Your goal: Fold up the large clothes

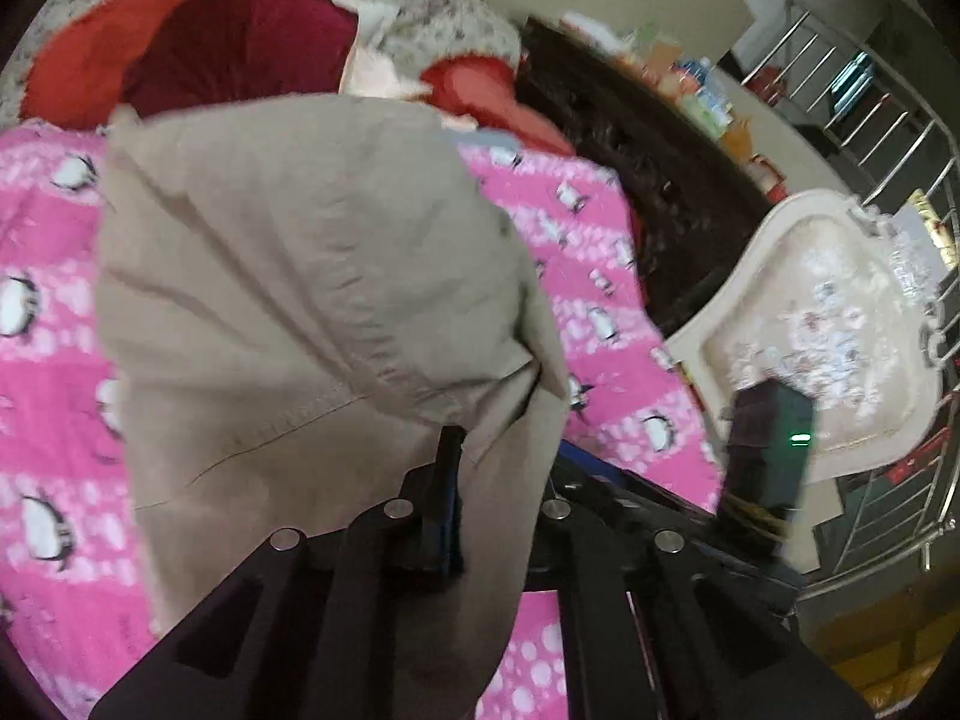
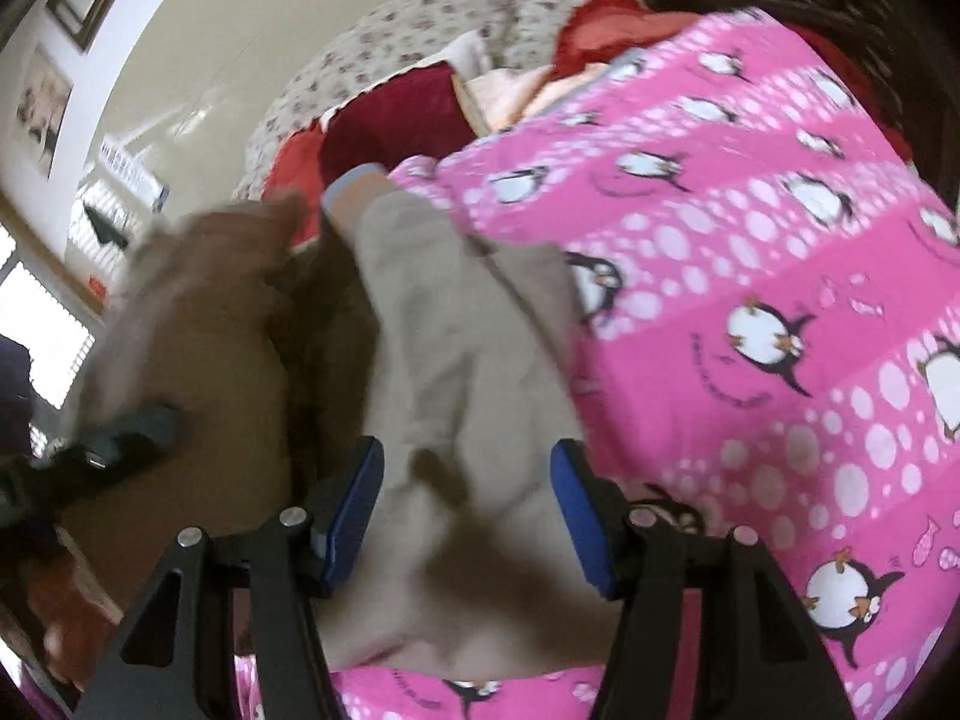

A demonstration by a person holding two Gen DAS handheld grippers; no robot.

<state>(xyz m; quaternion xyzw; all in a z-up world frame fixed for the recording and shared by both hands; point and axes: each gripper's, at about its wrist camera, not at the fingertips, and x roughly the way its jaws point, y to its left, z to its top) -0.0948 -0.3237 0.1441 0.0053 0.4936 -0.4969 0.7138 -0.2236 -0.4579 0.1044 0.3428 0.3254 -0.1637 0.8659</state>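
Observation:
A large beige garment lies on a pink penguin-print blanket. My left gripper is shut on a fold of the garment, and the cloth drapes over and around its dark fingers. In the right wrist view the beige garment runs up the middle, its left part raised and blurred. My right gripper is open, blue pads wide apart, with the cloth lying between them. A dark blurred shape at the left edge looks like the other gripper.
Red cushions and floral bedding lie beyond the blanket. A dark carved wooden board, a cream ornate chair and a metal railing stand to the right. A bright window is far left.

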